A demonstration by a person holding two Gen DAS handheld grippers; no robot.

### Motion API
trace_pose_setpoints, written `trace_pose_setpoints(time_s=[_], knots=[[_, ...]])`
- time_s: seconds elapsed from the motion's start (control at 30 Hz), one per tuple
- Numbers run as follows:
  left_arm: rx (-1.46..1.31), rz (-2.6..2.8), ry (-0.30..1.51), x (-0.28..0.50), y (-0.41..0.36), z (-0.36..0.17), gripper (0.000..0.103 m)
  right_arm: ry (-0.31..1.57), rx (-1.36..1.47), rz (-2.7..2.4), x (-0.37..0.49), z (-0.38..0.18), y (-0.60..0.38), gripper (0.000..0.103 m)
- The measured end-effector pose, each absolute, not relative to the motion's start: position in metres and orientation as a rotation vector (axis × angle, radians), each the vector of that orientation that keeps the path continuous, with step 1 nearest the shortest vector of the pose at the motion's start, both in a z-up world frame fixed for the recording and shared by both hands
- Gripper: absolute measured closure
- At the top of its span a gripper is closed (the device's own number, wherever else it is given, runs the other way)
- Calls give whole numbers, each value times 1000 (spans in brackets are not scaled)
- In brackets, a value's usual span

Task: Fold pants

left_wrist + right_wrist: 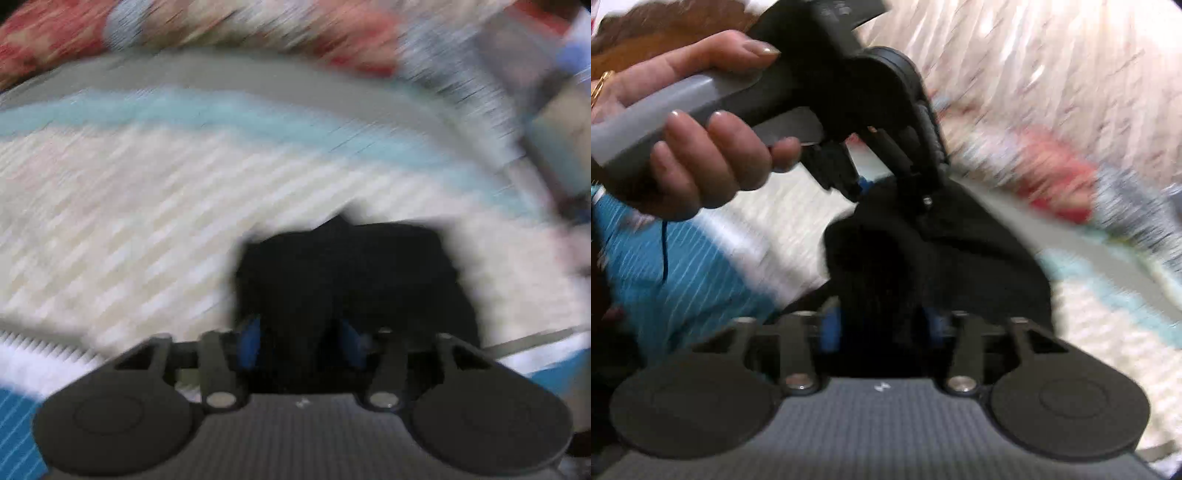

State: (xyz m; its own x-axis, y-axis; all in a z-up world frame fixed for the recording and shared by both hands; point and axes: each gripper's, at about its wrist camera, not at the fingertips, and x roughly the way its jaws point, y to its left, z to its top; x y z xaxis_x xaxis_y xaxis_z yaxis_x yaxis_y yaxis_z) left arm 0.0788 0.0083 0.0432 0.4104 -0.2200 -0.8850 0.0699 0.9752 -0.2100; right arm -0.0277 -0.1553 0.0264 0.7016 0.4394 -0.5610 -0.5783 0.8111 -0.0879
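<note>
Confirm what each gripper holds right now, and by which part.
Both grip the black fabric pants: left gripper and right gripper each pinch bunched cloth between blue pads. Blur hides which part.

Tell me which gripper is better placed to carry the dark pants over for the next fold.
Probably neither alone. The left gripper and the right gripper each have black pants bunched between their blue pads, above the striped bedspread. The left one shows beside the right, on the same bunch. Blur hides the rest.

A cream ribbed bedspread (pixel 129 206) with pale blue band (pixel 229 114) lies blurred.
</note>
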Motion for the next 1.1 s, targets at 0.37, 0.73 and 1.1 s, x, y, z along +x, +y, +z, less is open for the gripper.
trace_pose_setpoints(time_s=[0.37,0.73,1.1], knots=[[-345,-220,943,43,34,77,46,493,222,438,-49,70,-257,66],[88,-205,956,15,-47,29,41,739,275,403,-18,43,-271,75],[256,-126,789,-16,-58,33,31,832,343,600,78,45,-232,82]])
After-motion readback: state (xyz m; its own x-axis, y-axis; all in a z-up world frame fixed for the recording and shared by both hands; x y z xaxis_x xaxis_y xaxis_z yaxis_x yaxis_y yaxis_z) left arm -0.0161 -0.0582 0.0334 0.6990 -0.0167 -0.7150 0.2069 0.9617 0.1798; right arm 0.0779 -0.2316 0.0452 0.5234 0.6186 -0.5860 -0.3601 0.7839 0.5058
